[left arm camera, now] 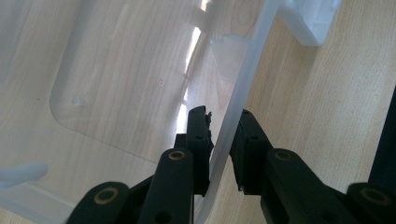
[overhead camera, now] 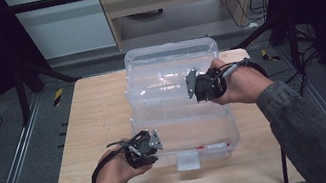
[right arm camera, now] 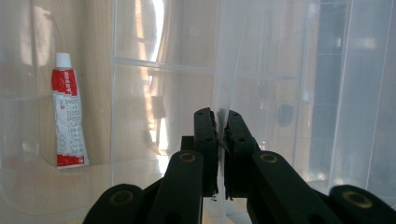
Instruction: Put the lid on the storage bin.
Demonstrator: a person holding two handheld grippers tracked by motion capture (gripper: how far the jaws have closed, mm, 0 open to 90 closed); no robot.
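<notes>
On the pale wooden table [overhead camera: 99, 113], the left gripper [left arm camera: 223, 154] pinches the clear plastic storage box [overhead camera: 183, 118] by its near wall; the right gripper [right arm camera: 219, 154] clamps the raised tray edge. Thin plastic could slip, dropping the tray onto the red-and-white tube [right arm camera: 69, 119].

Red-white tube [right arm camera: 67, 112] lying in box, wood table [overhead camera: 99, 113], grey floor [overhead camera: 6, 165], yellow-black tape marks [overhead camera: 58, 96].

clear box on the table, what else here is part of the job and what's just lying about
In the job:
- clear box
- its lid, standing open
- left gripper, astride the box wall
- right gripper, pinching a clear panel
- red and white tube inside the box

Lying about:
- table
- cables on the floor beyond
</notes>
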